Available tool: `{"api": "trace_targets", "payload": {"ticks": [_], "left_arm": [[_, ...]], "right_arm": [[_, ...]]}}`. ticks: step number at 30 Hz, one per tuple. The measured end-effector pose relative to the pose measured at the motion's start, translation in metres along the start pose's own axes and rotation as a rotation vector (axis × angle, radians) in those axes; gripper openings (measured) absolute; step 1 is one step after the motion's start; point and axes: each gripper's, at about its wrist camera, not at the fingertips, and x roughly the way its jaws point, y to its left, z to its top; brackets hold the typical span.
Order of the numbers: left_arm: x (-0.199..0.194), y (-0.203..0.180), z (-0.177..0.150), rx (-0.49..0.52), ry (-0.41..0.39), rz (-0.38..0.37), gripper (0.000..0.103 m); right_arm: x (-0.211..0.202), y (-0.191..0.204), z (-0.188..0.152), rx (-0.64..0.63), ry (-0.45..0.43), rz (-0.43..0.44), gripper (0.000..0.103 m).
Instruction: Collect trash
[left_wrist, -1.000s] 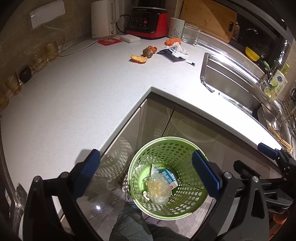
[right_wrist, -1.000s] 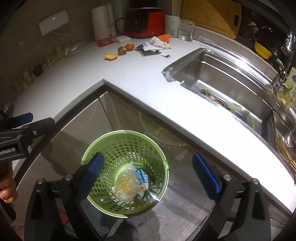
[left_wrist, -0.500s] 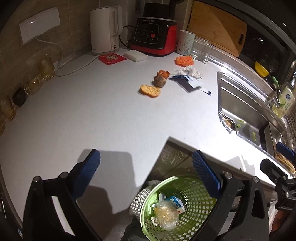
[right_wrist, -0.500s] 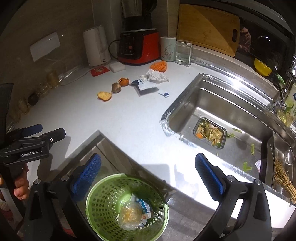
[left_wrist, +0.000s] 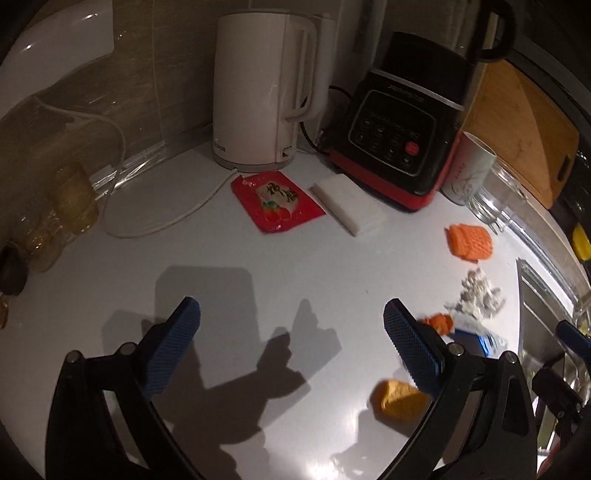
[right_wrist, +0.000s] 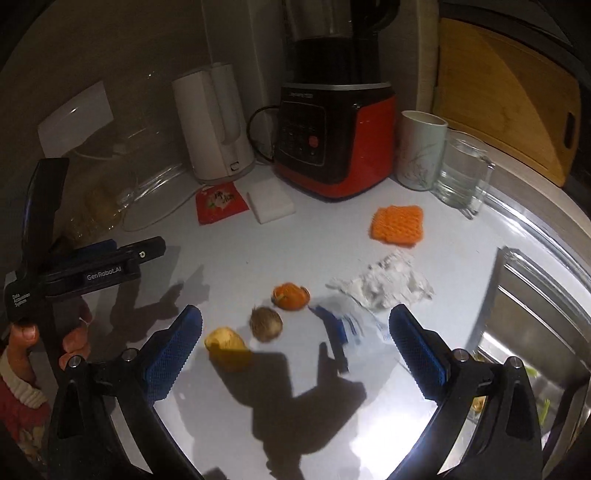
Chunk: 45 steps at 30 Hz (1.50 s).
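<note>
Kettle (left_wrist: 258, 92) and blender (right_wrist: 332, 136) behind scattered scraps (right_wrist: 266, 325).

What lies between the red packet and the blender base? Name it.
A white rectangular block, apparently a sponge or eraser pad, lies between the red packet and the blender base, clearest in the right wrist view.

A white electric kettle (right_wrist: 212, 129) stands at the back of the white worktop (right_wrist: 229, 266), at about eleven o'clock in the right wrist view. Just beside it, toward twelve o'clock, sits a red and black blender (right_wrist: 332, 136). A white sponge block (right_wrist: 270, 199) lies in front of the two. At one o'clock stand a pale mug (right_wrist: 421, 149) and a clear glass (right_wrist: 461, 170), side by side. A wooden cutting board (right_wrist: 506, 92) leans behind them. The steel sink (right_wrist: 535, 325) lies at three o'clock.
</note>
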Motion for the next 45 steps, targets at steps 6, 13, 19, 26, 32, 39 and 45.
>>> {"api": "trace_targets", "payload": {"ticks": [6, 13, 19, 26, 32, 39, 45], "left_arm": [[0.065, 0.016, 0.044, -0.035, 0.04, 0.002, 0.095], [0.104, 0.04, 0.077, -0.101, 0.059, -0.011, 0.095], [0.118, 0.047, 0.085, -0.107, 0.079, -0.019, 0.095], [0.124, 0.051, 0.09, -0.118, 0.09, -0.02, 0.095], [0.131, 0.048, 0.093, -0.169, 0.11, -0.025, 0.095], [0.133, 0.038, 0.094, -0.161, 0.101, -0.005, 0.095], [0.139, 0.039, 0.093, -0.161, 0.108, 0.021, 0.095]], "right_arm": [[0.076, 0.011, 0.056, -0.047, 0.069, 0.067, 0.101], [0.156, 0.017, 0.105, -0.119, 0.168, 0.106, 0.1], [0.213, 0.023, 0.12, -0.125, 0.287, 0.163, 0.088], [0.237, 0.038, 0.125, -0.183, 0.317, 0.168, 0.088], [0.243, 0.049, 0.123, -0.255, 0.331, 0.099, 0.085], [0.252, 0.037, 0.122, -0.2, 0.349, 0.093, 0.07], [0.251, 0.027, 0.125, -0.143, 0.326, 0.101, 0.049]]}}
